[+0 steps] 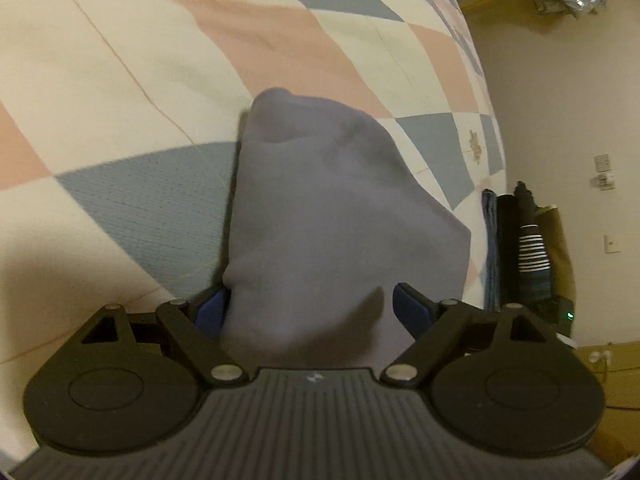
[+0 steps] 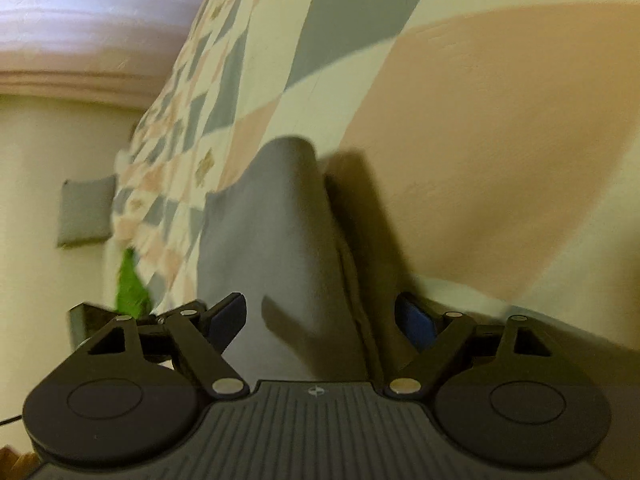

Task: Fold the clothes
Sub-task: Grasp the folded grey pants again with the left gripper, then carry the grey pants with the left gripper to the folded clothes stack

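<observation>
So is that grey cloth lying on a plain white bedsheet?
No. The grey cloth lies on a quilt patterned in cream, pink and blue-grey diamonds.

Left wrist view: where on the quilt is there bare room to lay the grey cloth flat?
The patchwork quilt lies bare left of and beyond the grey-lavender cloth. Crowded: the right edge, where striped folded clothes stand beside the bed, and between the left gripper fingers.
</observation>
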{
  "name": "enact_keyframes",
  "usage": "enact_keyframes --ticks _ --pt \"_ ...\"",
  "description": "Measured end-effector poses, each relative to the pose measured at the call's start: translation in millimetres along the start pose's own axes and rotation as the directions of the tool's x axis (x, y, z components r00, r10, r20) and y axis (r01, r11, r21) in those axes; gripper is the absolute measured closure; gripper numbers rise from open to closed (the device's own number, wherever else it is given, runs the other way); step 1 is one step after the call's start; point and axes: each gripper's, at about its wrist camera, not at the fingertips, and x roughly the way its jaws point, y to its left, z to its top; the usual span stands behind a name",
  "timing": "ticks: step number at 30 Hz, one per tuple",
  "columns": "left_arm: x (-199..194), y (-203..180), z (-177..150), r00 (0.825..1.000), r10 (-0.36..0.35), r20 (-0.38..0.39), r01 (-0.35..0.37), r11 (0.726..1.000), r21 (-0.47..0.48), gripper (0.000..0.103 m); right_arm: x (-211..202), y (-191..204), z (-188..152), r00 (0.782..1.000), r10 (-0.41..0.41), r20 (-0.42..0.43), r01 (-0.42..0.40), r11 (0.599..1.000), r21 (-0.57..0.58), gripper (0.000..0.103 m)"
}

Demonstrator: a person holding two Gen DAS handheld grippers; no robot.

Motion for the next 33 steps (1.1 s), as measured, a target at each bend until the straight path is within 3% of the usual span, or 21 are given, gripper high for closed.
enact_keyframes --ticks 1,2,5,8,12,15,18,21,25,27,29,31,33 --pt "2 2 0 1.0 -0.009 -0.003 0.009 1.0 0.008 0.021 6 2 1 1.0 0.004 -0.027 -0.004 1.0 -0.022 0.03" --pt "4 2 1 1.0 0.004 -0.007 -0.004 1.0 0.023 0.031 13 3 3 0.998 0.007 -0.055 -0.009 0.999 -0.043 0.045" --pt "5 0 3 0.998 0.058 -0.014 -0.056 0.995 0.082 0.06 28 5 2 0.995 0.033 -0.097 -0.038 0.997 -0.06 0.067" --pt "0 -20 6 0.994 0.107 -0.027 -0.102 0.985 0.142 0.069 31 5 -4 0.994 0.062 -0.086 -0.066 0.997 -0.042 0.07" --pt "-13 -76 10 0.985 0.171 -0.023 -0.158 0.947 0.278 0.072 5 13 -17 0.996 0.092 -0.022 -0.092 0.996 0.003 0.071" --pt "-24 -136 20 0.99 0.138 -0.027 -0.118 0.921 0.372 0.072 -41 29 -33 0.989 0.105 0.107 -0.11 0.993 0.043 0.071" --pt "-21 -210 31 0.996 0.068 -0.05 -0.034 0.867 0.497 0.071 -102 41 -49 0.949 0.133 0.285 -0.161 0.984 0.074 0.071" --pt "-3 -297 40 0.995 -0.022 -0.099 0.079 0.776 0.626 0.071 -174 46 -65 0.866 0.131 0.482 -0.202 0.974 0.099 0.071" --pt "56 -411 38 0.967 -0.098 -0.236 0.244 0.625 0.741 0.071 -266 36 -81 0.708 0.055 0.705 -0.209 0.969 0.135 0.071" --pt "91 -465 33 0.947 -0.094 -0.307 0.307 0.541 0.783 0.071 -304 27 -86 0.619 0.0 0.786 -0.204 0.966 0.161 0.071" --pt "124 -508 26 0.929 -0.063 -0.365 0.348 0.485 0.802 0.071 -333 12 -90 0.537 -0.05 0.842 -0.221 0.955 0.198 0.071" --pt "155 -548 19 0.915 -0.018 -0.403 0.37 0.435 0.821 0.071 -354 -5 -90 0.472 -0.084 0.878 -0.269 0.934 0.234 0.071" --pt "180 -575 15 0.906 0.02 -0.424 0.382 0.395 0.836 0.071 -365 -20 -87 0.424 -0.103 0.9 -0.313 0.916 0.252 0.071"
